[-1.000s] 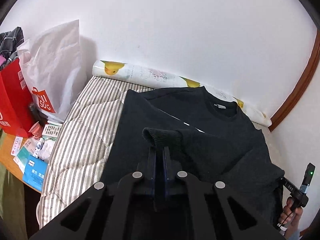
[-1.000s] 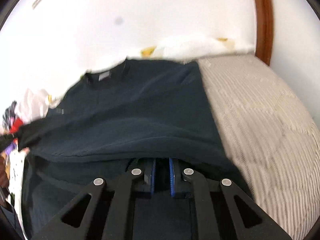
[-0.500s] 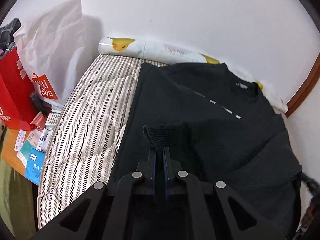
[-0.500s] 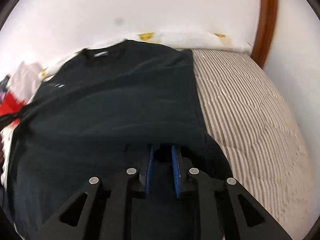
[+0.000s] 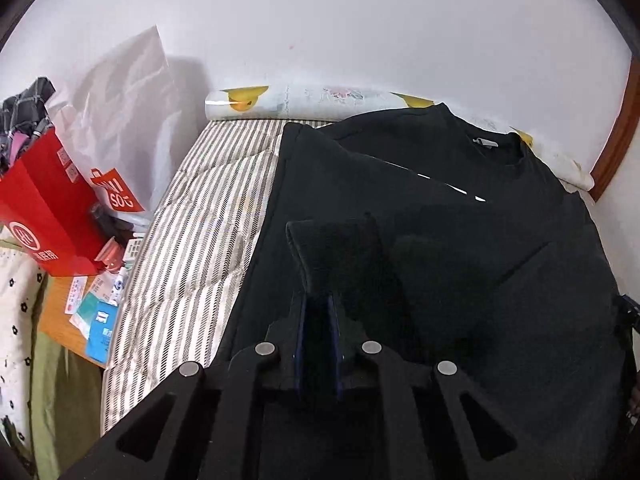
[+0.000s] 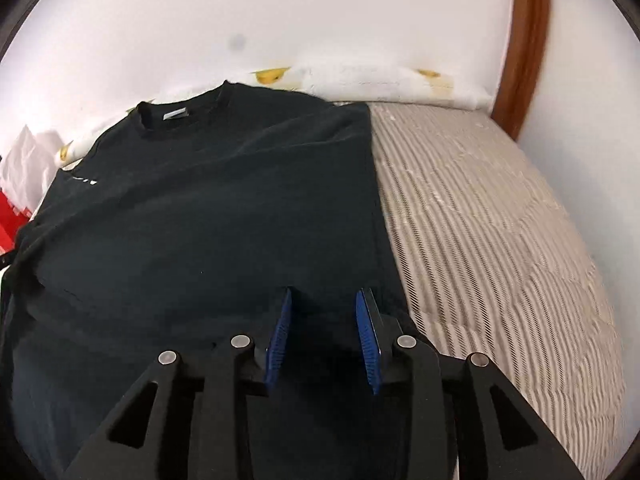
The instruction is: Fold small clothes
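Observation:
A black sweatshirt point(image 5: 460, 208) lies on the striped mattress point(image 5: 208, 216), collar toward the wall. Its ribbed sleeve cuff point(image 5: 332, 244) is folded across the body. My left gripper point(image 5: 319, 304) is shut on this cuff, holding it just above the shirt. In the right wrist view the same sweatshirt point(image 6: 224, 200) lies flat. My right gripper point(image 6: 326, 300) is open and empty, its blue pads point(image 6: 280, 332) apart over the shirt's lower right side.
A rolled duck-print mat point(image 5: 280, 100) lies along the white wall. A white shopping bag point(image 5: 120, 120) and a red bag point(image 5: 44, 208) stand left of the mattress, with small packets point(image 5: 100, 320) on a wooden surface. Bare striped mattress point(image 6: 500, 240) lies right of the shirt.
My right gripper has opened and let go of the shirt's side, which now lies flat. My left gripper has carried the sleeve cuff further across the body.

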Tool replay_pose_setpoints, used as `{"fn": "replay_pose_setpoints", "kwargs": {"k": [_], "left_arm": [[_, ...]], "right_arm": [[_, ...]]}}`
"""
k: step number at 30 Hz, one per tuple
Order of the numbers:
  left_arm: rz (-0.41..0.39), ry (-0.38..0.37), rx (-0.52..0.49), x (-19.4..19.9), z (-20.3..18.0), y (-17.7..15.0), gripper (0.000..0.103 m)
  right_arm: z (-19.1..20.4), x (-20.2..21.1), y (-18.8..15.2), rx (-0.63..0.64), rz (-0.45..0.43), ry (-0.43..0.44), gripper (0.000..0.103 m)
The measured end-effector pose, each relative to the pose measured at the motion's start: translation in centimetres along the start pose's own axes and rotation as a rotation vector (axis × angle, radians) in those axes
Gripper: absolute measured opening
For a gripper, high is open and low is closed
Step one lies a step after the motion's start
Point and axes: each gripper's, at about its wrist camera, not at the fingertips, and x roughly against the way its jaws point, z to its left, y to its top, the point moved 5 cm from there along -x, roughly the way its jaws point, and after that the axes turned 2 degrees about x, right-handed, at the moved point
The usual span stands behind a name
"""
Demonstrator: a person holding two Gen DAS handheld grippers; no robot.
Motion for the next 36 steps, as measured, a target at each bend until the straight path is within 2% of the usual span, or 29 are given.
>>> {"fn": "replay_pose_setpoints", "kwargs": {"k": [5,10,14,18,20,23,27,30,36], "left_arm": [[-0.044,0.011,-0.021,2.4,-0.6,-0.5,0.011],[-0.070,-0.009,-0.031,5.1,-1.7,-1.6,0.011],[-0.079,-0.048,-0.048,7.4,-2.8,-3.1,0.011],[-0.085,-0.088,-0.051,9.5,-3.5,-5.0,0.011],[-0.075,-0.109,-0.041,10.2,-3.6,-6.0,0.016],[-0.070,-0.113,-0.030,11.0,-3.6,-7.7,0.024],[-0.072,-0.130,-0.018,12.1,-3.5,-9.8,0.027],[-0.070,-0.138,-0.005,12.8,-3.3,-11.1,0.027],[-0.075,-0.119,-0.010,14.3,-2.7,-13.6,0.028]], "right_arm": [[-0.6,2.6,-1.4,-0.014,-0.033,-0.021,0.037],[-1.3,5.6,-3.0,-0.041,-0.046,0.020,0.039],[-1.9,8.1,-4.3,-0.050,-0.087,-0.017,0.039],[-2.2,10.3,-6.2,-0.067,-0.078,0.031,0.039],[-2.0,11.1,-7.3,-0.059,-0.063,0.066,0.039],[-2.0,12.6,-9.1,-0.057,-0.070,0.062,0.039],[-1.8,14.5,-10.9,-0.048,-0.088,0.041,0.039],[-1.9,16.1,-11.5,-0.075,-0.106,0.014,0.045],[-1.3,18.9,-13.1,-0.166,-0.156,0.051,0.050]]}}
